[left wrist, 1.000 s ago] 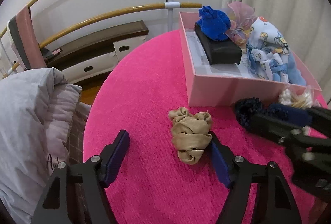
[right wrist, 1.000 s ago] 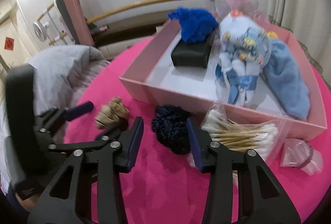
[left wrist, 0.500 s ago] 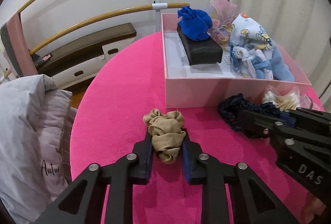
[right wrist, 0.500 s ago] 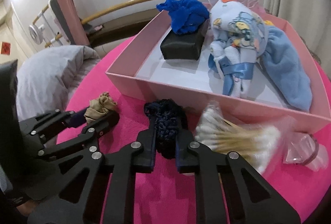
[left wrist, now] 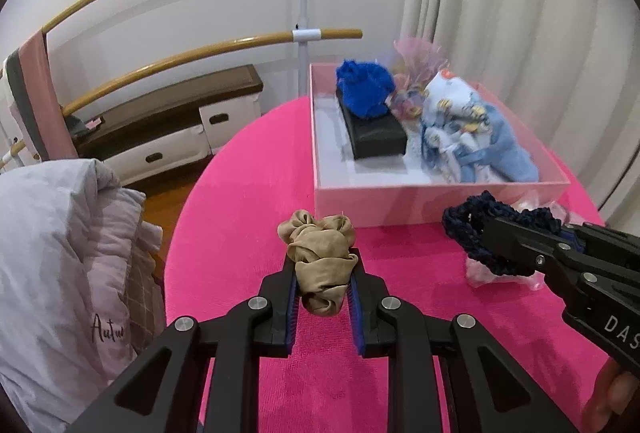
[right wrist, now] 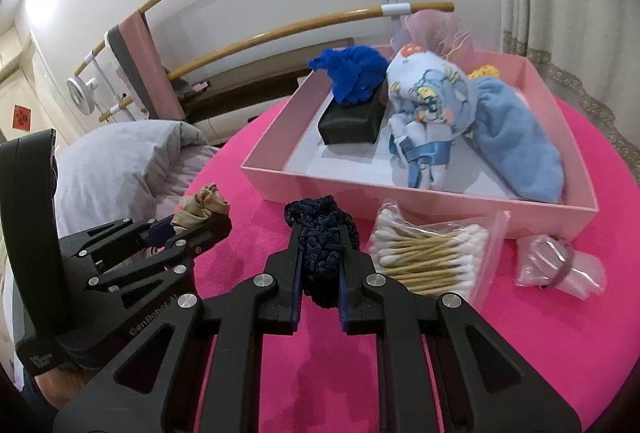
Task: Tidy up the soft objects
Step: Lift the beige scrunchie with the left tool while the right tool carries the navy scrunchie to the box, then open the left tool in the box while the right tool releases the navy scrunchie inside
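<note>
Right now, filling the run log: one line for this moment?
left claw: shut on beige satin scrunchie | right claw: shut on navy knitted scrunchie | pink box: ahead

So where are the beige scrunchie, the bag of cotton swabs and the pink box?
beige scrunchie (left wrist: 320,257), left wrist view, on its bunched middle folds.
bag of cotton swabs (right wrist: 430,259), right wrist view, on the middle of the sticks.
pink box (right wrist: 432,203), right wrist view, on its near wall.

Left view: close behind the left hand-held gripper, angled down over the desk.
Right view: likewise, right hand-held gripper.
Shared: pink box, probably both grippers.
</note>
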`<state>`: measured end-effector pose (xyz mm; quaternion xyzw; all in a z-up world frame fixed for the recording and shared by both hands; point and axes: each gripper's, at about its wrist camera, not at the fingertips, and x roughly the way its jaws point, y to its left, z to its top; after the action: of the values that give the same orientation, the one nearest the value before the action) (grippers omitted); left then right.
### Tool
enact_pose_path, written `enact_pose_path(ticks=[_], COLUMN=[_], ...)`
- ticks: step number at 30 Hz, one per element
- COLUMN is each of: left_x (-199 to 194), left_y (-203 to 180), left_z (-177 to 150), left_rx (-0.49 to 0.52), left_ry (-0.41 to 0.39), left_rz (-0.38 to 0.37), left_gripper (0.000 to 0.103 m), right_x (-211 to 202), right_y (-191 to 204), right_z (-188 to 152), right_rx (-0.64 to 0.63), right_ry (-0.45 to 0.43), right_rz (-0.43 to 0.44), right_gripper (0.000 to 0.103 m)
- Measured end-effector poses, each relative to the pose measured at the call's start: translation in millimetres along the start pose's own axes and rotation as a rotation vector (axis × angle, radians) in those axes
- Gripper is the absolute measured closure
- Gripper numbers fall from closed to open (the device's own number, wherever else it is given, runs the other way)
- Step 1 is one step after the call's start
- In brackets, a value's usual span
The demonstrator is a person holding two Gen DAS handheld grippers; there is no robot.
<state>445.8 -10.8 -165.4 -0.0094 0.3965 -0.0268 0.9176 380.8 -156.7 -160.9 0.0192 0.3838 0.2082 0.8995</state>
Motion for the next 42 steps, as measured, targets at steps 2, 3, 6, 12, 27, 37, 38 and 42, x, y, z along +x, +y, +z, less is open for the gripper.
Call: enact_pose_path(ticks=[2, 3, 6, 12, 27, 37, 38, 42], left_x=[-11, -15, -26, -41, -37, 8, 11, 26], left_y=[-1, -2, -3, -10, -25, -34, -36, -39], left_z=[1, 2, 6, 23, 85, 115, 116, 123], left_rx=[0.002, 0.001, 0.003, 0.018, 0.054, 0.066, 0.066, 0.064], left_ry=[-0.011, -0.014, -0.025, -0.058, -0.092, -0.038, -0.033, -0.019], left_rz=[-0.008, -0.012, -0.018, -0.027, -0.065, -0.068, -0.069, -0.066], left_gripper=[0.085, 0.085, 0.085, 0.085, 0.085, 0.085, 0.085, 0.085], right_x=[-8, -12, -27, -51, -83, -52, -48, -37], right_y=[-2, -3, -6, -14, -45, -73, -76, -87], right_z=[1, 1, 4, 11, 64, 90, 90, 87], right_rx=[0.004, 0.006, 0.014, 0.017, 0.021, 0.065, 0.073, 0.092], right_ry=[-0.013, -0.021, -0.047, -0.090, -0.163, -0.107, -0.099, -0.074], right_rz=[0.001, 0.000, 0.002, -0.016, -0.086, -0.123, -0.128, -0.141], right_gripper=[0.091, 0.091, 0.091, 0.091, 0.091, 0.091, 0.091, 0.090])
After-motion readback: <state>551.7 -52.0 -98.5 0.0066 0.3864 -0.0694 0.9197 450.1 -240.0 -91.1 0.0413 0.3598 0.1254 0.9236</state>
